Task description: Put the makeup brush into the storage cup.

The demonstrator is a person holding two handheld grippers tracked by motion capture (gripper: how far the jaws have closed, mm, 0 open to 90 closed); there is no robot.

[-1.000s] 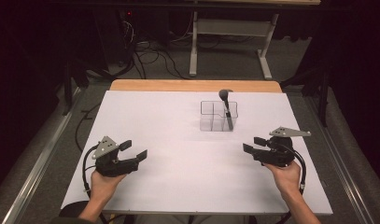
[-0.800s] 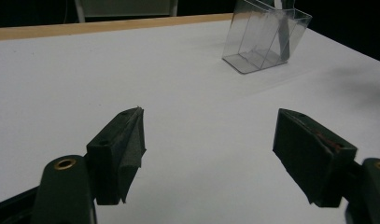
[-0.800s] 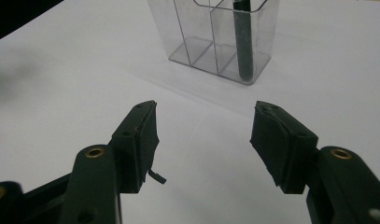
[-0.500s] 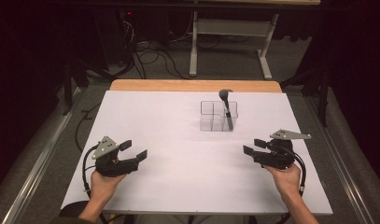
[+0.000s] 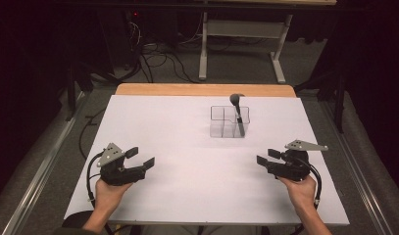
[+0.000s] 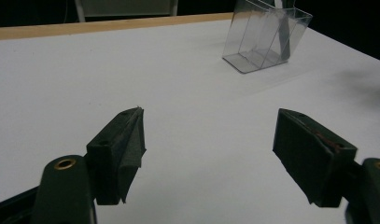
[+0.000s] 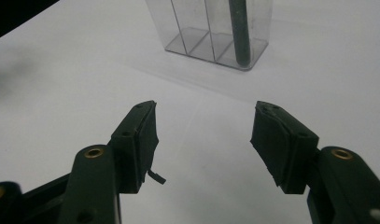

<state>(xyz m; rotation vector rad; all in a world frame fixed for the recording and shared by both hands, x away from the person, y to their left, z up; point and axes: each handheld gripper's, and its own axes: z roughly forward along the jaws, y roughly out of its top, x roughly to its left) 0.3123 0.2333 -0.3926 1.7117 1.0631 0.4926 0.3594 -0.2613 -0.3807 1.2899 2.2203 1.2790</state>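
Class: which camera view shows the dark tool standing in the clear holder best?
The high view: the whole tool shows, rounded head above the holder. The right gripper view shows its lower shaft through the clear wall. The left gripper view gives a faint grey streak.

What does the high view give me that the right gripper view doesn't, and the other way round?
High view alone: both hands, the left gripper and the right gripper seen from outside, each low over the white table with open fingers, the utensil's rounded dark head sticking up above the clear organizer, and the floor cables beyond.

Right gripper view alone: close look at its own fingers, apart with nothing between, and the organizer's base and dividers.

Both: the organizer with the dark utensil standing in one end compartment, on the white table.
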